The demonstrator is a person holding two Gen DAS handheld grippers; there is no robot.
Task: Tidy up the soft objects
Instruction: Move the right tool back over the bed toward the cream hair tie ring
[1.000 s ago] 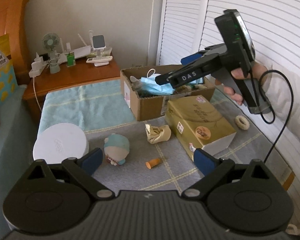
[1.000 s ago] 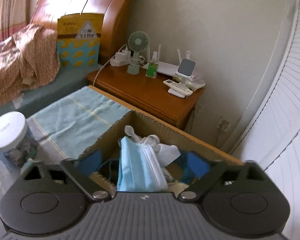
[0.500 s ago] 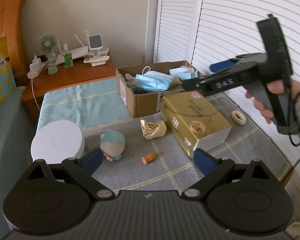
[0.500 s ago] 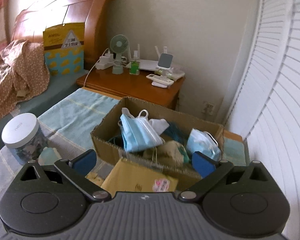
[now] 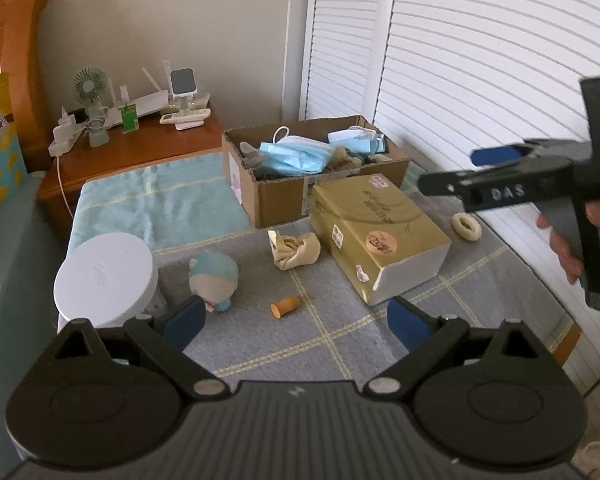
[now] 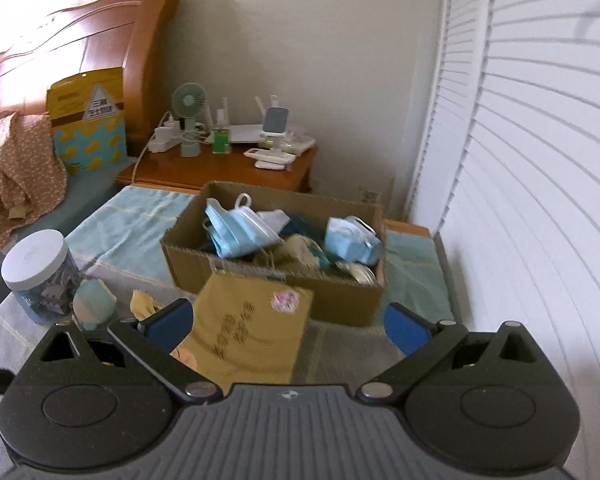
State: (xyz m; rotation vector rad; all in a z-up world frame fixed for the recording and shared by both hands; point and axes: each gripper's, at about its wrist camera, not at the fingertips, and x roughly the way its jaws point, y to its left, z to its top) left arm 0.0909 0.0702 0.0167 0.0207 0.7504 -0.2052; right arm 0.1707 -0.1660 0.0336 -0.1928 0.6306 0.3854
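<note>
- Left gripper (image 5: 296,320) hovering low over the grey checked cloth (image 5: 332,320), jaws spread wide, nothing between them.
- Right gripper (image 6: 288,320) held up in the air on the right side (a hand (image 5: 568,236) wrapped around its handle), jaws spread too and empty.
- Cardboard box (image 5: 284,196) sitting at the back of the tabletop, stuffed with blue face masks (image 5: 296,156) and other soft bits.
- Yellow-gold package (image 5: 376,232) lying just in front of the box, touching or nearly touching its front wall.
- Out on the cloth and not in the box: blue-hooded plush doll (image 5: 216,280), crumpled beige cloth (image 5: 296,248) just left of the package, small orange piece (image 5: 285,306) closer in.
- Cream ring (image 5: 466,227) lying to the right of the package, near the louvred doors (image 5: 480,80).
- White-lidded jar (image 5: 106,276) standing to the left, beside the doll.
- Bedside cabinet (image 6: 220,168) behind, carrying a small green fan (image 6: 188,120) (plus a clutter of small gadgets).
</note>
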